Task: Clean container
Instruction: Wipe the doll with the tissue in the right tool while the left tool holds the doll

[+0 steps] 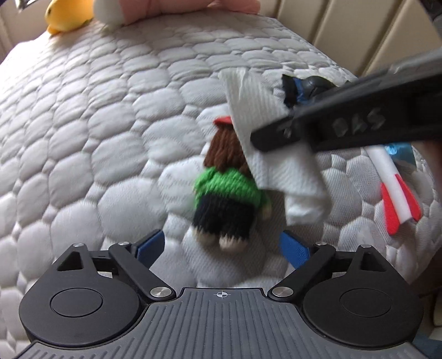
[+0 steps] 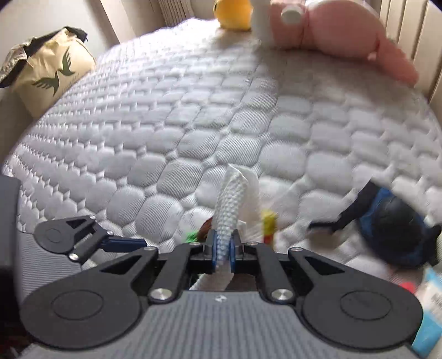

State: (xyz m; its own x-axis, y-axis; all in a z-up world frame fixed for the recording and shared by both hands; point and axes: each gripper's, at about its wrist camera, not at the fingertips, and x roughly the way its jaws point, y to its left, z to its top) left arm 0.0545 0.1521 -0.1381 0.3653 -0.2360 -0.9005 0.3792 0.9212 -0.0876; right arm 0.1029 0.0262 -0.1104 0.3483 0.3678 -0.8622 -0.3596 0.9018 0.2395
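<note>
My right gripper (image 2: 223, 250) is shut on a white paper towel (image 2: 230, 210), which hangs from it in the left wrist view (image 1: 262, 124). The right gripper's black body (image 1: 345, 121) crosses the upper right of that view. My left gripper (image 1: 222, 248) is open and empty, just above a knitted doll (image 1: 226, 190) with brown hair, green top and black trousers lying on the quilted mattress (image 1: 96, 124). A dark blue and black container-like object (image 2: 392, 229) lies at right, partly blurred; it also shows behind the towel (image 1: 306, 85).
A red and white foam rocket (image 1: 392, 193) lies right of the doll. A yellow plush (image 2: 233, 12) and a pink plush (image 2: 331, 30) sit at the mattress's far end. A beige bag (image 2: 52, 71) stands off the left edge. A light blue packet (image 2: 431, 303) lies at right.
</note>
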